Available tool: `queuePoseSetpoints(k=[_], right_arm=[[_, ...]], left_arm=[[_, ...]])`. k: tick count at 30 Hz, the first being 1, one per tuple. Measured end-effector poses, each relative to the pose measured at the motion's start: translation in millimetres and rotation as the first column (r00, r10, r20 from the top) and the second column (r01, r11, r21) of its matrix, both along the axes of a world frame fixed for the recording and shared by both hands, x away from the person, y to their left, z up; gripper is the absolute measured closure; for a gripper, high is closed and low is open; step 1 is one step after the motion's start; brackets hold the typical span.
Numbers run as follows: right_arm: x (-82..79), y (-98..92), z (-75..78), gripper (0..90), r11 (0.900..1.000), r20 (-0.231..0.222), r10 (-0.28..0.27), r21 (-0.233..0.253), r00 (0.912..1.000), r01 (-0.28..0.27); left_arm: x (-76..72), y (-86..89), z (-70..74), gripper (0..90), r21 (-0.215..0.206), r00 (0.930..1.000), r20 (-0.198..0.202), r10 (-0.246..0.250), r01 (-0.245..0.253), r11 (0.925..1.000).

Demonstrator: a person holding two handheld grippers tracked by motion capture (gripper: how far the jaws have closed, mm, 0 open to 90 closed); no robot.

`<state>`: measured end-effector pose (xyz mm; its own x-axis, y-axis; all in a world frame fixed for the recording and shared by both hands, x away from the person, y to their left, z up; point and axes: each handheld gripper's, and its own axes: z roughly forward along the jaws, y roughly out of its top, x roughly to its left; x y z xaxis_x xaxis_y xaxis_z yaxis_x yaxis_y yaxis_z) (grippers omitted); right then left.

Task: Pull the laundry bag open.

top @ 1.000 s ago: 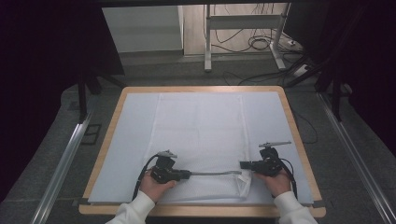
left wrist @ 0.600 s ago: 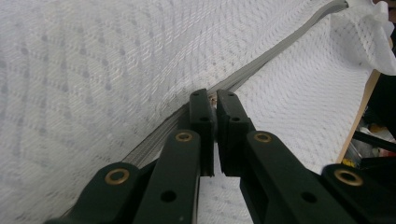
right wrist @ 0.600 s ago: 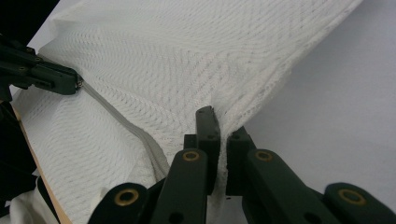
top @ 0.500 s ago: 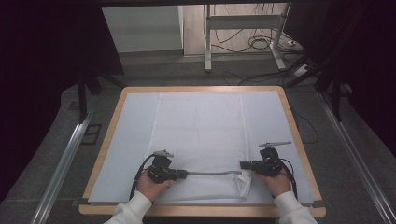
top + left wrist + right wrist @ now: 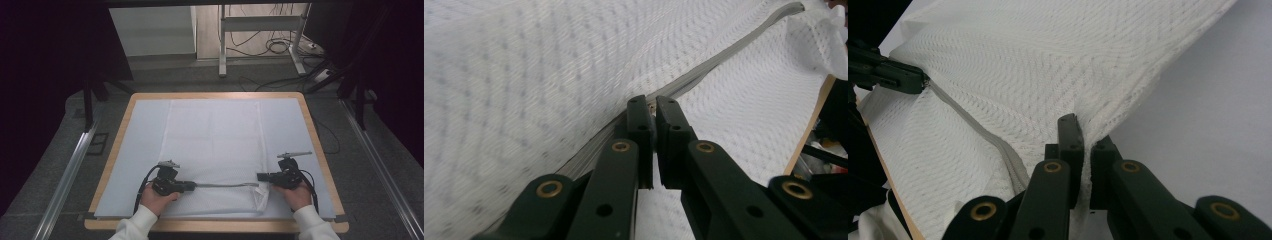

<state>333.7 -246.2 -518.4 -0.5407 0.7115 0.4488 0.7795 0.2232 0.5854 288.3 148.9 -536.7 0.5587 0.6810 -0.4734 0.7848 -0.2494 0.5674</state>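
White mesh bag (image 5: 215,145) spread flat along the middle of the bench (image 5: 320,145), on a pale blue mat (image 5: 145,130), near end close to the front edge. Grey zipper (image 5: 225,185) running crosswise near that end, between the two claws

Left claw (image 5: 192,186) at the zipper's left end, jaws nearly shut on the slider or its pull; exact part hidden between the jaws in the left gripper view (image 5: 652,107). Seen far off in the right gripper view as a dark tip (image 5: 900,76) meeting the zipper line (image 5: 973,127). Placement judged fit for drawing the slider along the teeth

Right claw (image 5: 261,176) at the bag's right edge, just beyond the zipper's far end, jaws pinched on a fold of mesh at the side seam (image 5: 1082,131). Judged as an anchor: fabric held taut so the zipper lies straight and does not bunch under a pull. Corner of the bag (image 5: 262,197) below that claw rumpled and slightly lifted, consistent with tension from the grip

Both hands low, left hand (image 5: 157,199) and right hand (image 5: 297,194) resting near the front rim, steadying the pull line level with the bench

Zipper state, open or closed, not readable

Risk noted: mesh catching in the slider if tension slackens
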Motion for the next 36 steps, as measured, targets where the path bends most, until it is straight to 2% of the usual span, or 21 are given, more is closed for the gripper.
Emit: queuePoseSetpoints(k=[10,17,36], right_arm=[[-0.2,0.5,-0.3,87.6,1.0,-0.001,0.003,-0.002,1.0,-0.003],[-0.5,0.5,-0.1,87.6,1.0,-0.001,0.003,-0.003,1.0,-0.003],[-0.6,-0.6,-0.1,87.6,1.0,-0.002,0.0,-0.007,1.0,0.0]], left_arm=[[-2.4,12.9,-1.1,86.8,0.009,0.9999,-0.011,0.013,-0.013,0.9999],[-4.5,25.1,-1.3,86.8,0.014,0.999,-0.013,0.042,-0.041,0.999],[-12.7,67.5,3.5,86.8,-0.013,0.9924,0.002,0.123,-0.123,0.9923]])
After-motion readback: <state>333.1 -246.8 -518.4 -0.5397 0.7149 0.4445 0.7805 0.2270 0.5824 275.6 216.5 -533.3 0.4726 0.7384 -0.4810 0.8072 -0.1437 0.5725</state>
